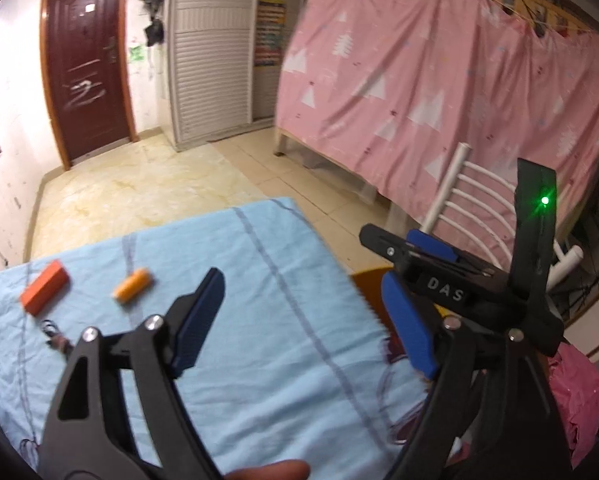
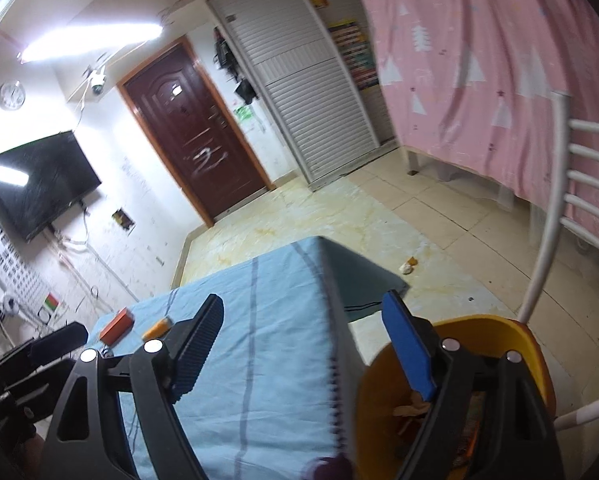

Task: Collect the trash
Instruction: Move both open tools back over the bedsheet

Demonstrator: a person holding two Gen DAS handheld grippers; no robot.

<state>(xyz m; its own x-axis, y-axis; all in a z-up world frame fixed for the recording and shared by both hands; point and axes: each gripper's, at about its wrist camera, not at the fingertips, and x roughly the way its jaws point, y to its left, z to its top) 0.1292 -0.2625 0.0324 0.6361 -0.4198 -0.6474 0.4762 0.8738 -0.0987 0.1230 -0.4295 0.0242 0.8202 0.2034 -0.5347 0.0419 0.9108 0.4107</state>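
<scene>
Left wrist view: left gripper wide apart, empty, over the blue-clothed desk; right gripper likewise empty beside the yellow bin. Orange block and orange roll lie far off; a hurried reach could knock the roll off.

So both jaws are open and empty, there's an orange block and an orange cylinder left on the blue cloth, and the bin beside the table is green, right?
Not quite: the bin is yellow, not green, as the right wrist view shows. The rest holds: the orange block and orange cylinder lie on the blue cloth, and the left gripper and right gripper are open and empty.
</scene>
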